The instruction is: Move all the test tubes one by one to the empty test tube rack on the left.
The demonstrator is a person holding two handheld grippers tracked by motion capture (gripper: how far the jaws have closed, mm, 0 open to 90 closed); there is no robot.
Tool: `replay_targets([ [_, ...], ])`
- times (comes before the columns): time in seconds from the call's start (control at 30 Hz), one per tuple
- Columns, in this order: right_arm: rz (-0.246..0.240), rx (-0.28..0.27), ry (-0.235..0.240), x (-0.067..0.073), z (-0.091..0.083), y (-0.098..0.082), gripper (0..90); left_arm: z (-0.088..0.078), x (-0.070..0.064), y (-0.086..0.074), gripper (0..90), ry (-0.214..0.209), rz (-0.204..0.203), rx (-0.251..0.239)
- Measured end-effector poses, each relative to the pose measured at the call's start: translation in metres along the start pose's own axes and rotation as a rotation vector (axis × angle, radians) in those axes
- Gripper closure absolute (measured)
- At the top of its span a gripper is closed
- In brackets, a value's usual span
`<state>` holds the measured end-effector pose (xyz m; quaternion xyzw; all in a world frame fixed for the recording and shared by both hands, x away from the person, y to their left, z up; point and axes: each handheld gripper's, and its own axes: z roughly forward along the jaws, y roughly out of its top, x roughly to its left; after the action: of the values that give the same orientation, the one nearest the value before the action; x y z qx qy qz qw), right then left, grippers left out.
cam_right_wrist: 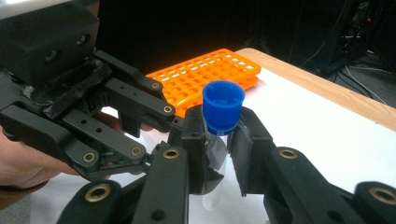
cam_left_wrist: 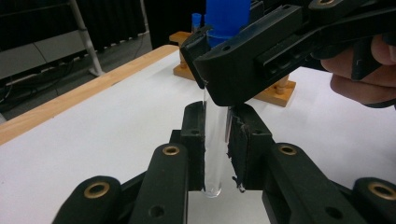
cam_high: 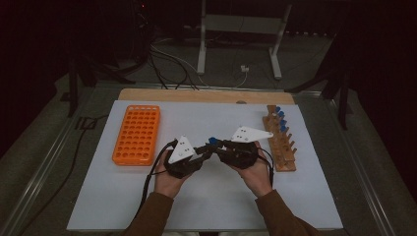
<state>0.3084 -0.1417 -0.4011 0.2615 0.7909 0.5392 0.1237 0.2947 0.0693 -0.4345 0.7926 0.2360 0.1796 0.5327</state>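
Note:
A clear test tube (cam_left_wrist: pixel 215 149) with a blue cap (cam_right_wrist: pixel 223 106) stands upright above the middle of the white mat (cam_high: pixel 211 196), held by both grippers at once. My left gripper (cam_left_wrist: pixel 215 140) is shut on the glass low down, its pads pressed on both sides of the tube. My right gripper (cam_right_wrist: pixel 219 140) is shut on the tube just under the cap. In the high view the two grippers meet tip to tip, left gripper (cam_high: pixel 208 150) and right gripper (cam_high: pixel 220 146), with the blue cap (cam_high: pixel 213 141) between them.
An orange tube rack (cam_high: pixel 136 133) with many empty holes lies at the left of the mat. A wooden rack (cam_high: pixel 280 140) holding several blue-capped tubes stands at the right. The table's wooden edge (cam_high: pixel 206 95) runs along the far side.

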Motion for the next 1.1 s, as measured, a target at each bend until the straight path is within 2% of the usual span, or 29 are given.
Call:
replay_targets([
  [0.03, 0.001, -0.001, 0.0, -0.001, 0.0, 0.0, 75.8, 0.001, 0.0, 0.0, 77.7, -0.002, -0.006, 0.001],
  [0.07, 0.007, -0.007, 0.003, -0.002, -0.001, -0.001, 65.8, 0.001, 0.001, -0.001, 77.9, -0.001, -0.012, 0.004],
  [0.1, 0.007, -0.007, 0.003, -0.002, -0.001, -0.001, 65.8, 0.001, 0.002, -0.001, 77.9, -0.002, -0.022, 0.003],
  [0.13, 0.019, -0.013, 0.005, -0.004, -0.003, -0.001, 55.1, 0.002, 0.004, -0.002, 78.0, -0.001, -0.033, 0.001],
  [0.17, 0.019, -0.013, 0.005, -0.004, -0.003, -0.001, 55.1, 0.001, 0.005, -0.003, 78.0, 0.004, -0.038, 0.003],
  [0.2, 0.025, -0.018, 0.001, -0.005, -0.004, -0.002, 48.8, 0.001, 0.007, -0.004, 78.1, 0.007, -0.046, 0.003],
  [0.23, 0.023, -0.027, -0.015, -0.006, -0.007, -0.002, 37.7, 0.0, 0.008, -0.005, 78.1, 0.01, -0.05, 0.004],
  [0.27, 0.021, -0.032, -0.034, -0.007, -0.009, -0.003, 31.5, -0.001, 0.009, -0.006, 78.1, 0.015, -0.054, 0.005],
  [0.3, 0.021, -0.032, -0.034, -0.007, -0.009, -0.003, 31.5, -0.002, 0.01, -0.006, 78.1, 0.019, -0.059, 0.003],
  [0.33, 0.026, -0.039, -0.074, -0.009, -0.012, -0.005, 21.1, -0.003, 0.012, -0.007, 78.1, 0.023, -0.063, 0.003],
  [0.37, 0.026, -0.039, -0.074, -0.009, -0.012, -0.005, 21.1, -0.004, 0.013, -0.007, 78.1, 0.026, -0.068, 0.003],
  [0.43, 0.033, -0.046, -0.122, -0.015, -0.017, -0.011, 13.6, -0.007, 0.016, -0.008, 78.1, 0.035, -0.077, 0.001],
  [0.5, 0.047, -0.046, -0.142, -0.019, -0.02, -0.016, 7.6, -0.01, 0.02, -0.01, 78.1, 0.043, -0.09, -0.003],
  [0.53, 0.047, -0.046, -0.142, -0.019, -0.02, -0.016, 7.6, -0.012, 0.022, -0.01, 78.1, 0.046, -0.093, -0.003],
  [0.57, 0.054, -0.038, -0.164, -0.023, -0.023, -0.02, 3.2, -0.014, 0.024, -0.011, 78.1, 0.049, -0.098, -0.003],
  [0.73, 0.067, -0.026, -0.2, -0.029, -0.03, -0.029, 0.6, -0.026, 0.034, -0.014, 78.1, 0.062, -0.116, -0.013],
  [0.93, 0.079, -0.027, -0.241, -0.038, -0.047, -0.044, 0.6, -0.045, 0.047, -0.02, 78.1, 0.088, -0.144, -0.032],
  [1.1, 0.08, -0.03, -0.268, -0.042, -0.054, -0.052, 0.6, -0.06, 0.058, -0.028, 78.2, 0.124, -0.169, -0.051],
])
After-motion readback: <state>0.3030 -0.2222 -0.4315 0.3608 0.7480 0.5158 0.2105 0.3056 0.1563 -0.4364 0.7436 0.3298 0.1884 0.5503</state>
